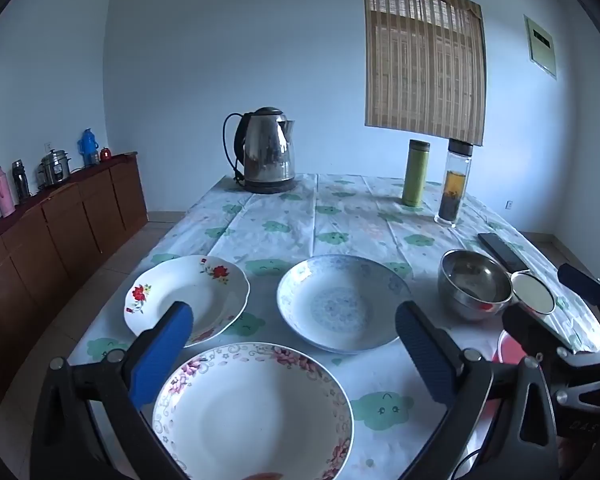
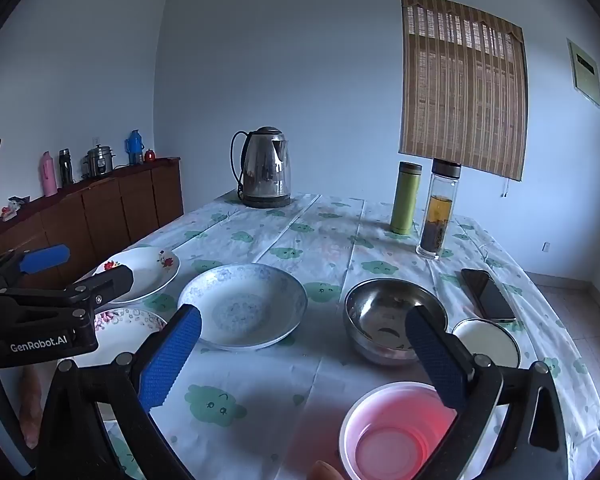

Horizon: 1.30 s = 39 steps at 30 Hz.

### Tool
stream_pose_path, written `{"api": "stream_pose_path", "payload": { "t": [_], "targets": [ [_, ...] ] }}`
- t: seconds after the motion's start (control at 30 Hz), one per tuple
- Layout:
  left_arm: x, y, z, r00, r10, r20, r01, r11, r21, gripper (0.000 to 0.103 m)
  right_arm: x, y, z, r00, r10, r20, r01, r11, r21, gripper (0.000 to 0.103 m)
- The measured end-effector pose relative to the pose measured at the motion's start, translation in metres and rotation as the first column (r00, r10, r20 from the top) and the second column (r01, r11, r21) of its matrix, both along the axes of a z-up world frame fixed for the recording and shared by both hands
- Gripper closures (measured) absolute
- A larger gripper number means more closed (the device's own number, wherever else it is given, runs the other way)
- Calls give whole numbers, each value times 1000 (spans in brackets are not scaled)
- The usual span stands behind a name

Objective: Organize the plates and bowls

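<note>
Plates, bowls untouched | left gripper [image 1: 294,330] jaws wide, empty | right gripper [image 2: 304,340] same

Steel kettle [image 1: 266,150] at the tabletop's [image 1: 340,220] far end, green flask [image 1: 416,173] beside a tea bottle [image 1: 455,184], dark phone [image 2: 487,295], bamboo blind [image 1: 424,56]

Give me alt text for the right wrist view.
The open right gripper hovers over a table with a pink bowl, steel bowl and blue plate. The kettle stands behind.

black frames, ribbed blue pads [image 2: 172,360]; white "GenRobot.AI" lettering
</note>
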State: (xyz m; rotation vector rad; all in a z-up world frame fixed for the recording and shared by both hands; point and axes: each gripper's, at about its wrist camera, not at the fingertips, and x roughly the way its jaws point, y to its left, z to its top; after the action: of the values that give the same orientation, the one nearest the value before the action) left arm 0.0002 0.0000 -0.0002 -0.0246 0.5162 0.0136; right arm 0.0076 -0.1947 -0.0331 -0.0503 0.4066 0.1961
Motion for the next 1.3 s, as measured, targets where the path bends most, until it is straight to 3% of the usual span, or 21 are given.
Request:
{"api": "stream_pose_path", "payload": {
  "t": [1.3],
  "targets": [
    [-1, 0, -1, 1000, 5, 0, -5, 1000, 7, 0, 6, 1, -9, 999, -9, -31, 9, 1000, -14, 0]
  ]
}}
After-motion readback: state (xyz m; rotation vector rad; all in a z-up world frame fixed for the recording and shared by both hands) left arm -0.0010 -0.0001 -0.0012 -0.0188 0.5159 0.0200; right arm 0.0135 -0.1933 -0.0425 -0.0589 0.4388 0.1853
